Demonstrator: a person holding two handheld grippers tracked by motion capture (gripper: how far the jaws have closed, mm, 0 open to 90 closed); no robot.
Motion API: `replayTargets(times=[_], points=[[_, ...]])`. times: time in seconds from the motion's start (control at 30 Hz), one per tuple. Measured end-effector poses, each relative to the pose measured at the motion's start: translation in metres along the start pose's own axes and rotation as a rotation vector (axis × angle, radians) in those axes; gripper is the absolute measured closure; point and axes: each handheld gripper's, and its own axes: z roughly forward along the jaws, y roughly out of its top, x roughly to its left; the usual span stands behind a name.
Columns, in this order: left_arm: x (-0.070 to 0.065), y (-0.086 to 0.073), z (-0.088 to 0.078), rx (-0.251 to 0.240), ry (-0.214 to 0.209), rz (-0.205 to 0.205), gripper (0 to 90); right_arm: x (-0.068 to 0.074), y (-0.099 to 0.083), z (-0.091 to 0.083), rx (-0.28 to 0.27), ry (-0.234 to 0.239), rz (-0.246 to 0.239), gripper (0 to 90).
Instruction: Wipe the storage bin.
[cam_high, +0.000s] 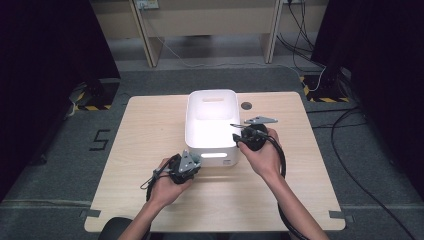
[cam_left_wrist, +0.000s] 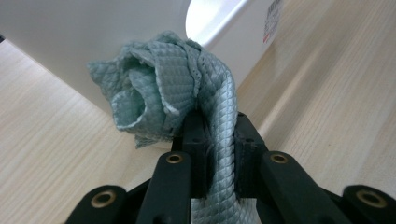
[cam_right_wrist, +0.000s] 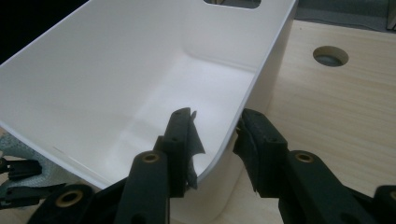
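Quilted pale-green cloth (cam_left_wrist: 173, 84) (bunched, crumpled) pinched in left tool (cam_left_wrist: 219, 140); right tool (cam_right_wrist: 217, 135) wide astride bin (cam_right_wrist: 140, 70) rim.

The bin (cam_high: 211, 125) sits mid-table (cam_high: 150, 130), the cloth (cam_left_wrist: 177, 88) at its near-left corner (touching its wall).
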Motion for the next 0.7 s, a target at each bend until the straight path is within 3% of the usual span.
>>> replayTargets(times=[0.7], points=[[-0.008,-0.012,0.023,0.067,-0.002,0.006,78.4,0.0,0.0,0.0,-0.001,-0.001,0.006,65.0]])
